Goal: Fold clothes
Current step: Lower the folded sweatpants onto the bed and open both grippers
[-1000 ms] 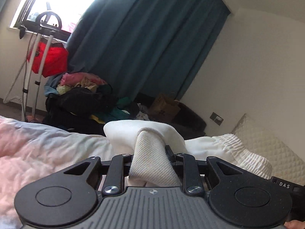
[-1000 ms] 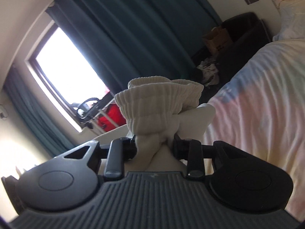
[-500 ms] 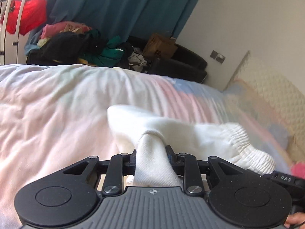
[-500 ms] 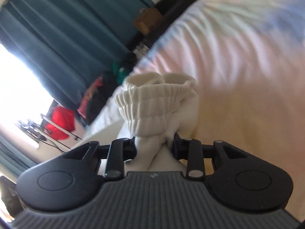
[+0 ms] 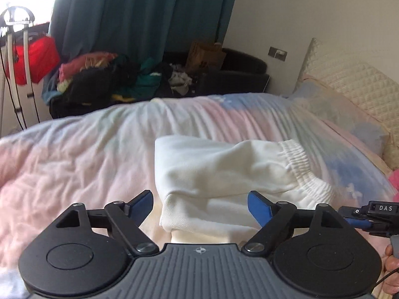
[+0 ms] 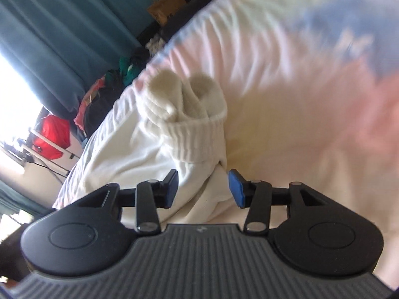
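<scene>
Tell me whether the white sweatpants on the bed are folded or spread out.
Folded. The white sweatpants lie doubled over on the bed, the ribbed cuffs stacked on top near the elastic waistband.

Bedroom interior, daylit. Bed (image 5: 82, 154) under a rumpled duvet in pale pink, blue and cream. Quilted cream headboard (image 5: 349, 84) at right, pastel pillow (image 5: 331, 114) against it. Plain off-white wall (image 5: 311, 12) with small switch plate (image 5: 277, 53). Floor-length teal curtains (image 5: 139, 20) beside a bright, overexposed window (image 6: 10, 84). Heap of mixed clothing (image 5: 99, 79) beyond the bed. Brown paper bag (image 5: 204, 54) against dark low furniture (image 5: 239, 74). White upright stand (image 5: 15, 57) with red item (image 5: 37, 59) at far left.
</scene>
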